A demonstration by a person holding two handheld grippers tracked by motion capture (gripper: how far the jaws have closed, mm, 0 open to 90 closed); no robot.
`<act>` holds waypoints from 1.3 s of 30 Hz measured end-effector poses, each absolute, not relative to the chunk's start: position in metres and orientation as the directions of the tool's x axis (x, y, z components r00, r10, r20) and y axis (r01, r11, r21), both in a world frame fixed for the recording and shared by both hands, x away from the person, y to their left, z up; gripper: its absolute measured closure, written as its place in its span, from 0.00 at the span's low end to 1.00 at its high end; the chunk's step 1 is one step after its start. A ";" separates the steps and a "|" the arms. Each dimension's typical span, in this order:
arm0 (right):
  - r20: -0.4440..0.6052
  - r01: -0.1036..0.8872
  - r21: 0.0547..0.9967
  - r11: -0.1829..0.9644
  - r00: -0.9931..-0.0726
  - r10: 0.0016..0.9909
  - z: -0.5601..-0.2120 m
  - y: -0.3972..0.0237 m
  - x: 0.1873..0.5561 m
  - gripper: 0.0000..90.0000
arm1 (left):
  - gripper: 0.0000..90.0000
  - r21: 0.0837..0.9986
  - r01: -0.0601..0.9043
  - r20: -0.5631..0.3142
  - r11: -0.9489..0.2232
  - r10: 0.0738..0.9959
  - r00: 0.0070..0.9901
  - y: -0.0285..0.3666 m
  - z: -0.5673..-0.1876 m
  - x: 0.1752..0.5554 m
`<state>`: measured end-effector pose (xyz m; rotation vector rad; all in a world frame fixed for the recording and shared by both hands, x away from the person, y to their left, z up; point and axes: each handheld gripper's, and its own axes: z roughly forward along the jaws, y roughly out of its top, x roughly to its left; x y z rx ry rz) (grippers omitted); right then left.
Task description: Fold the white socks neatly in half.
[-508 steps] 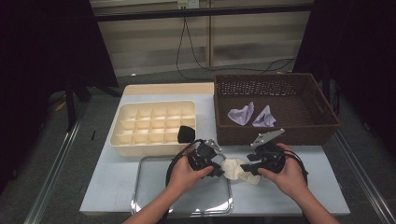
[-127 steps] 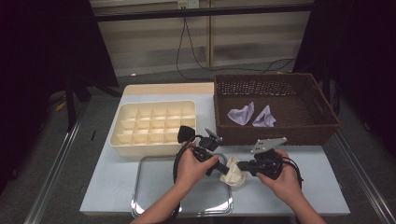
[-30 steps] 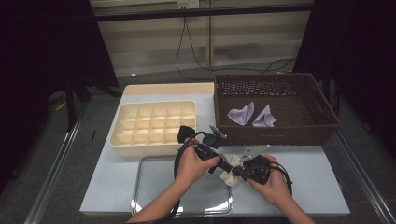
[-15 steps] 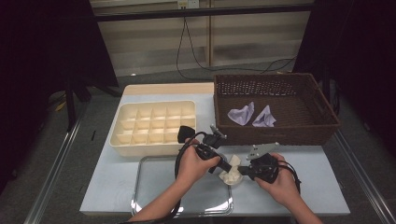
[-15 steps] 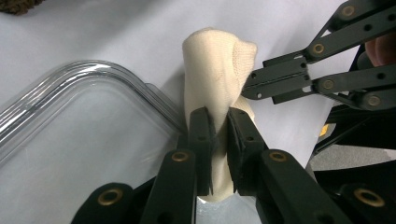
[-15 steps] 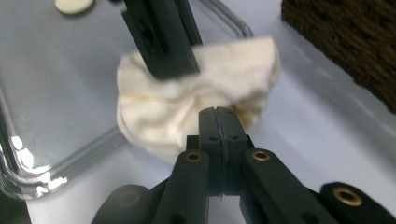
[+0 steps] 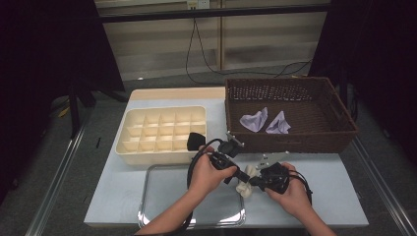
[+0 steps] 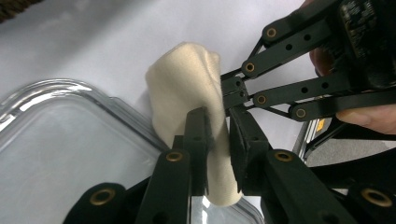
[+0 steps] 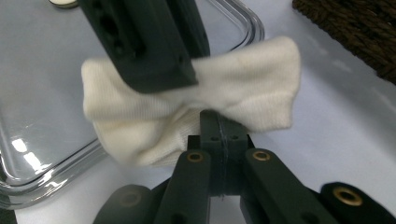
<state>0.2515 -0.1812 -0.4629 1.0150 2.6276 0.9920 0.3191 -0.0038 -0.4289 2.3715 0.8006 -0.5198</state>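
Across the middle of the high view lies the pale grey table [image 7: 319, 196], and the work is held low over its near edge, probably so the piece can be set down at once. At upper right stands the dark brown wicker basket [image 7: 295, 142] with two lilac cloths [image 7: 254, 120] inside, seemingly the stock still to be handled. Left of it sits the cream plastic compartment tray [image 7: 157, 157], one cell filled by a black rolled item [image 7: 195, 140], so I judge it the destination. Below that, at lower centre, lies the clear plastic tray [image 7: 167, 196], apparently a folding surface.

Just past the clear tray's right rim, the small cream knitted sock [image 7: 246, 182] hangs between both tools, lifted off the table.

The left gripper [image 7: 241, 174] straddles the sock's middle, jaws nearly together with fabric touching both pads. They have just eased open a little, perhaps to let the fold slide.

The right gripper [image 7: 255, 181] has its jaws fully together, nipping a thin edge of the fabric. This looks like an anchor while the other tool shapes the bundle.

The sock's long axis runs up along the jaws in the left gripper view [image 8: 187, 93], and crosswise, left to right, in the right gripper view [image 9: 252, 88]. Which end is the toe I cannot tell.
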 end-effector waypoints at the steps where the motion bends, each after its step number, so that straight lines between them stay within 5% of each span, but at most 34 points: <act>1: 0.088 0.543 0.633 0.552 -0.759 0.645 -0.463 -0.181 0.252 1.00 | 0.87 0.398 0.650 -0.523 -0.647 0.421 0.741 -0.005 -0.431 0.318; 28: 0.073 0.522 0.698 0.490 -0.733 0.676 -0.439 -0.185 0.258 1.00 | 0.88 0.438 0.654 -0.512 -0.617 0.427 0.746 -0.008 -0.448 0.311; 39: 0.099 0.547 0.675 0.495 -0.732 0.674 -0.449 -0.187 0.259 1.00 | 0.57 0.420 0.737 -0.587 -0.530 0.460 0.666 0.019 -0.442 0.321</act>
